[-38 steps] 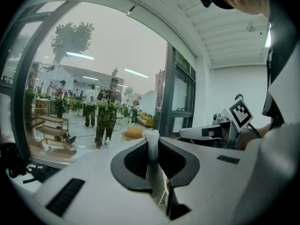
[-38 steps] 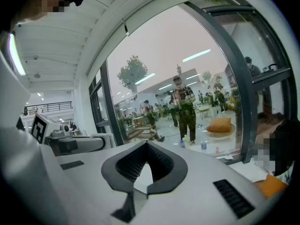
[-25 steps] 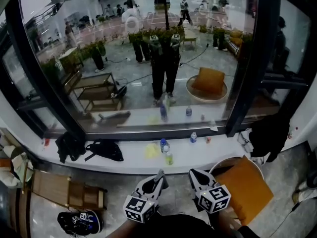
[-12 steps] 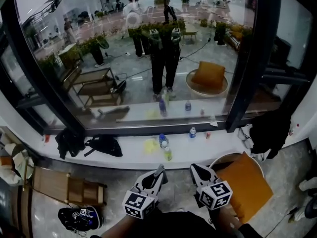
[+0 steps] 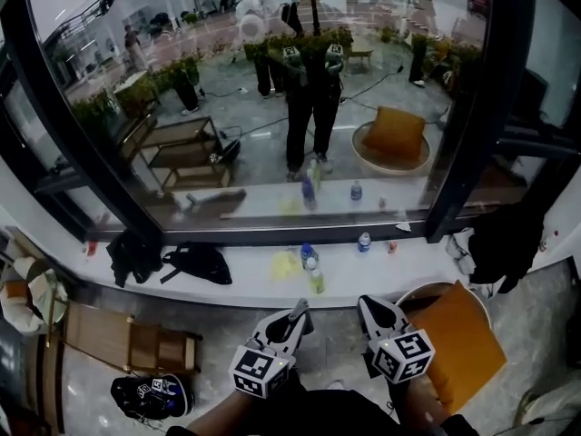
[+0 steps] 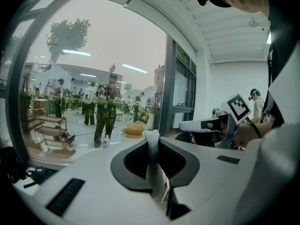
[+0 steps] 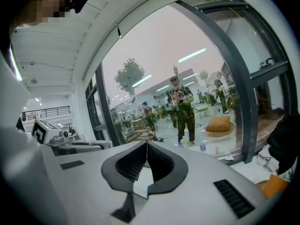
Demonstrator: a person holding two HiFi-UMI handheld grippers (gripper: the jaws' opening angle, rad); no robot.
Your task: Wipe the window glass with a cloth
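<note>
While a white ribbed cloth strip (image 6: pixel 151 156) is held pinched upright in the closed left tongs (image 5: pixel 297 311) and the right tongs (image 5: pixel 366 303) are shut on nothing, the large dark-framed window glass (image 5: pixel 272 89) is recorded ahead and above, beyond the white sill (image 5: pixel 227 289), well apart from both.

Right claw (image 7: pixel 146 145): jaws pressed together, nothing between. Window glass (image 7: pixel 159 64) ahead, dark frame post (image 7: pixel 247 125) at right. Standing person reflected in glass. Small bottles (image 7: pixel 202 145) on white sill (image 7: pixel 253 170). Orange cushion (image 7: pixel 274 184) at lower right edge.
</note>
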